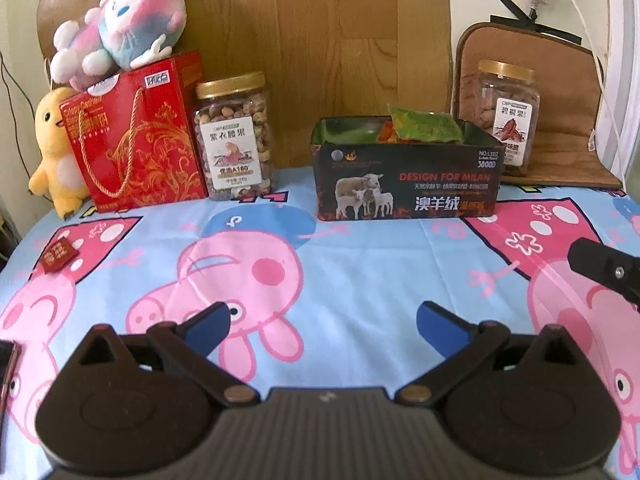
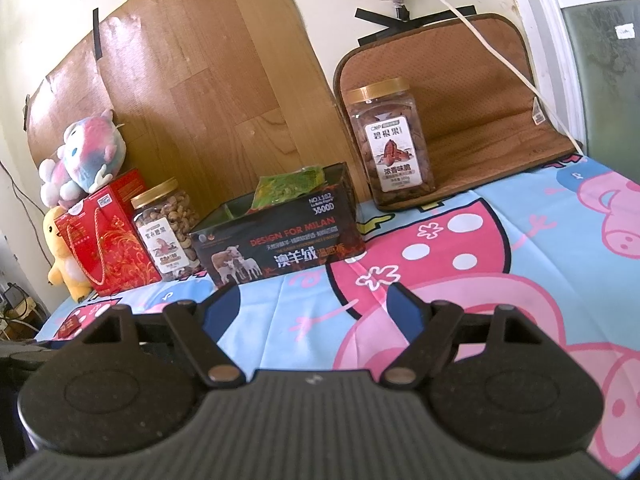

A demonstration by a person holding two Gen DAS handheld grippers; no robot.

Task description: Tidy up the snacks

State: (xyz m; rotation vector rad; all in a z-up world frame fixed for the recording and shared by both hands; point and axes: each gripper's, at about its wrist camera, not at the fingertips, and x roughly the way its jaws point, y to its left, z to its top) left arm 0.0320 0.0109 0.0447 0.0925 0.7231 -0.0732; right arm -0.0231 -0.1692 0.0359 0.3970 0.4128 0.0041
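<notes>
A dark box (image 1: 406, 184) holds green snack packets (image 1: 424, 126), on a pig-print bench (image 1: 360, 264) against wood panelling. The left gripper (image 1: 322, 320) and right gripper (image 2: 316, 308) both gape empty.

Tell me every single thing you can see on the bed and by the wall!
Dark box with sheep picture: 1, black, middle back of the sheet, open top.
Green snack packet: 1, green, sticking out of that box; something orange beside it.
Cashew jar: 1, clear with gold lid, left of the box.
Pecan jar: 1, clear with gold lid, on the brown mat at right.
Red gift bag: 1, red and gold, left of the cashew jar.
Pink-blue plush: 1, on top of the bag.
Yellow plush: 1, far left.
Small red packet: 1, front left of the sheet.
Cartoon pig sheet: 1, blue and pink.
Left gripper: jaws open, holding nothing.
Right gripper: jaws open, holding nothing.
</notes>
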